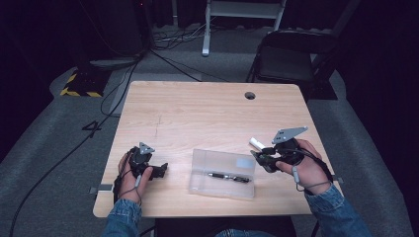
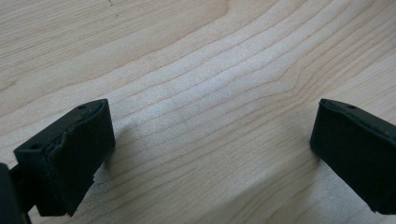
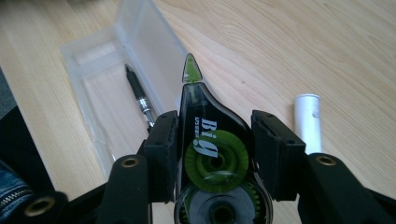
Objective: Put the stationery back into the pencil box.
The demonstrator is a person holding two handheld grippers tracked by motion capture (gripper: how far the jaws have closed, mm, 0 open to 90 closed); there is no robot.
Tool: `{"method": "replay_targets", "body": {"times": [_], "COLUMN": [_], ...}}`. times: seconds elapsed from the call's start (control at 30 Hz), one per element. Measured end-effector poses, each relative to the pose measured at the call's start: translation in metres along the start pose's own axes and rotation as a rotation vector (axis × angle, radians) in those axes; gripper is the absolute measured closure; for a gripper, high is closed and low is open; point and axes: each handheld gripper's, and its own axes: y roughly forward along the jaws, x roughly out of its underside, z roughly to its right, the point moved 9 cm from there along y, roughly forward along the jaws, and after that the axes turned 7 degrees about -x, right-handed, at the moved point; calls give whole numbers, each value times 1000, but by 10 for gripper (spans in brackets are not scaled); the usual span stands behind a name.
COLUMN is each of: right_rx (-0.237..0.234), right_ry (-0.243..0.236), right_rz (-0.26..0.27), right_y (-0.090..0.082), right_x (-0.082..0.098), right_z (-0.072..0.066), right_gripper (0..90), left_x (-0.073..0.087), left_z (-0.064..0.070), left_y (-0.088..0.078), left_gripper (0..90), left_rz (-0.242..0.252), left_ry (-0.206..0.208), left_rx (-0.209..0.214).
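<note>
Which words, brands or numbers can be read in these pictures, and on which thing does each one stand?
"Big": white letters on the correction tape dispenser held in the right gripper.
Small white print beside "Big" on the dispenser: too small to read.
Pen in the clear case: no print can be made out.
White tube on the table: no text on it.

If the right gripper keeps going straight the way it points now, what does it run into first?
Probably the clear plastic case: the right gripper, shut on the correction tape dispenser, aims the dispenser's tip at the case's near wall. How high it is above the case is unclear.
</note>
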Motion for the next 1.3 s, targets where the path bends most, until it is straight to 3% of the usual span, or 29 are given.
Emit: {"method": "replay_targets", "body": {"times": [0.4,1.3], "right_rx": [-57,-143], "right_ry": [-59,-149], "right_rz": [-9,-63], "right_y": [18,52], "right_x": [-7,-4], "right_z": [-22,-52], "right_gripper": [532,532], "left_x": [0,0], "left_z": [0,0], "left_y": [0,0], "left_gripper": [2,2], "left_rz": [0,-1], "left_ry": [2,0], "left_rx": [-1,-1]}}
